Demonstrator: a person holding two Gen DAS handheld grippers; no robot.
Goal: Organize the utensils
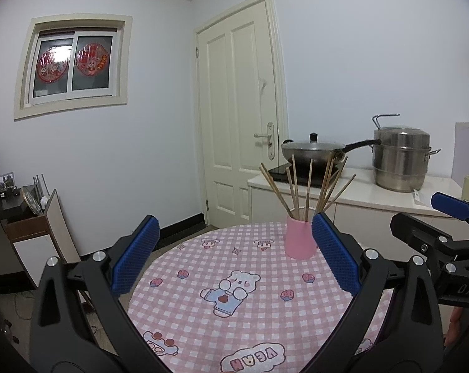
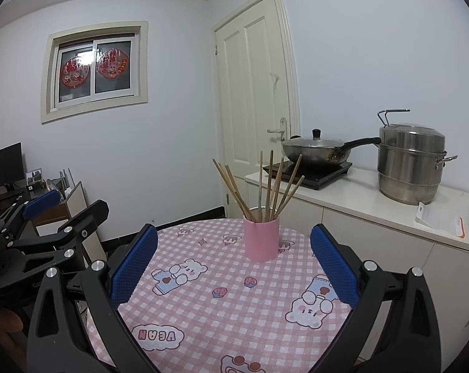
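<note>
A pink cup (image 1: 299, 237) stands upright near the far edge of a round table with a pink checked cloth (image 1: 234, 310). Several wooden chopsticks (image 1: 309, 183) stand in it, fanned out. In the right wrist view the cup (image 2: 261, 239) and chopsticks (image 2: 265, 183) sit centred ahead. My left gripper (image 1: 234, 251) is open and empty above the table, short of the cup. My right gripper (image 2: 234, 261) is open and empty, also short of the cup. Each gripper shows at the edge of the other's view, the right one (image 1: 446, 217) and the left one (image 2: 41, 217).
A white counter (image 2: 374, 205) behind the table holds an induction hob with a lidded wok (image 2: 315, 150), a steel steamer pot (image 2: 408, 161) and a paper. A closed door (image 2: 256, 93) is behind. A desk with a monitor (image 2: 4, 168) stands at left.
</note>
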